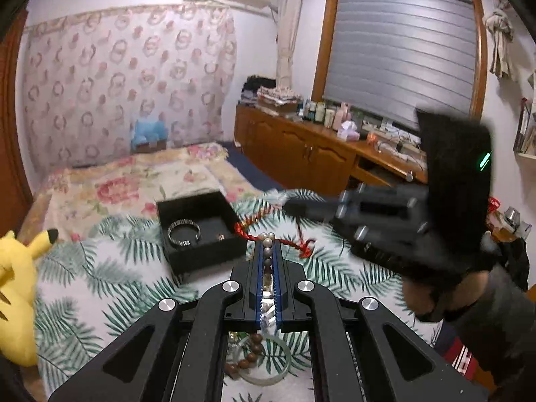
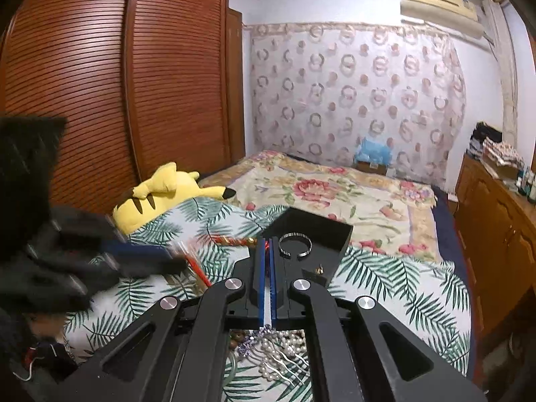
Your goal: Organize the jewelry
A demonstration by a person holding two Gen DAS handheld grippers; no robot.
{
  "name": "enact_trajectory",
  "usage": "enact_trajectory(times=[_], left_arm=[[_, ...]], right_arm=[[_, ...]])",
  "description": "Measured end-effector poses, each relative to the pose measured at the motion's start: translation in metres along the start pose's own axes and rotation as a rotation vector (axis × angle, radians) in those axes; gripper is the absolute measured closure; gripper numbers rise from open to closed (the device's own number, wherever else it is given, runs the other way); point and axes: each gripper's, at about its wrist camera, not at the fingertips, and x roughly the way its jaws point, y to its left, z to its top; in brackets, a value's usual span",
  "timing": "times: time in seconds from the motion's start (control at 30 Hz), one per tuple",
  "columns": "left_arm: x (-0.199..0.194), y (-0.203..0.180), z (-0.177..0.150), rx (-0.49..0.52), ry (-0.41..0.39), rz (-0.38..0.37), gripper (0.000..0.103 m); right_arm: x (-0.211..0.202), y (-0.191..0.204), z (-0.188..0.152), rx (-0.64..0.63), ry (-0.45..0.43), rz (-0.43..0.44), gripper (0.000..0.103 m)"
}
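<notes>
Clearly the sorting is under way on the bed (image 1: 100,268), with its palm-leaf sheet serving as the work surface.

From the left wrist view, the left gripper (image 1: 267,251) is clenched on a bead string (image 1: 267,257): a line of pearly and dark beads sits pinched between the blue pads, and a red cord (image 1: 248,232) runs off from it toward the box (image 1: 201,231). I judge the string is held at its end so it can be carried over the box's rim without tangling. The box lies open just ahead, and I count one bangle (image 1: 183,232) in it, plus one small piece beside that, too small to name. The right gripper (image 1: 301,206) reaches in from the right, blurred, near the cord's far end. Under the left gripper lie one wooden bead bracelet (image 1: 249,351) and one pale green bangle (image 1: 281,365), apparently waiting their turn.

From the right wrist view, the right gripper (image 2: 267,251) is shut tight, with a bit of red showing at its tips; whether it truly pinches the cord I cannot tell. The box (image 2: 335,234) sits just beyond, again with one bangle (image 2: 294,244) and one small gold item (image 2: 320,269). The left gripper (image 2: 177,263) comes in blurred from the left. Below lies a heap of pearls (image 2: 284,348), too tangled to count. One yellow plush (image 2: 160,194) rests by the wardrobe.
</notes>
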Motion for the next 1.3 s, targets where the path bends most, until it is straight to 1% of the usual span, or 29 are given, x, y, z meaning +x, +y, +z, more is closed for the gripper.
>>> enact_trajectory(times=[0.17, 0.37, 0.5, 0.7, 0.8, 0.9, 1.0, 1.13, 1.3], left_arm=[[-0.007, 0.001, 0.015, 0.024, 0.001, 0.002, 0.099], [-0.011, 0.004, 0.016, 0.025, -0.001, 0.018, 0.099], [-0.016, 0.008, 0.023, 0.003, -0.034, 0.024, 0.099], [-0.02, 0.011, 0.048, 0.003, -0.08, 0.01, 0.099], [-0.016, 0.013, 0.062, 0.01, -0.09, 0.005, 0.099], [-0.006, 0.018, 0.071, 0.016, -0.084, 0.009, 0.099], [0.005, 0.026, 0.075, 0.008, -0.073, 0.016, 0.099], [0.027, 0.044, 0.079, -0.018, -0.05, 0.029, 0.099], [0.055, 0.063, 0.086, -0.03, -0.016, 0.055, 0.099]], right_arm=[[0.014, 0.0, -0.011, 0.001, 0.048, 0.003, 0.1], [0.026, -0.003, -0.023, -0.007, 0.098, -0.012, 0.1], [0.038, -0.007, -0.036, -0.007, 0.15, -0.019, 0.1], [0.055, -0.017, -0.052, 0.009, 0.199, -0.011, 0.1], [0.063, -0.022, -0.055, 0.025, 0.205, -0.004, 0.1], [0.065, -0.027, -0.051, 0.043, 0.19, 0.007, 0.1], [0.061, -0.034, -0.04, 0.045, 0.161, 0.014, 0.1], [0.058, -0.043, -0.015, 0.042, 0.113, 0.029, 0.1], [0.065, -0.056, 0.017, 0.03, 0.071, 0.033, 0.1]])
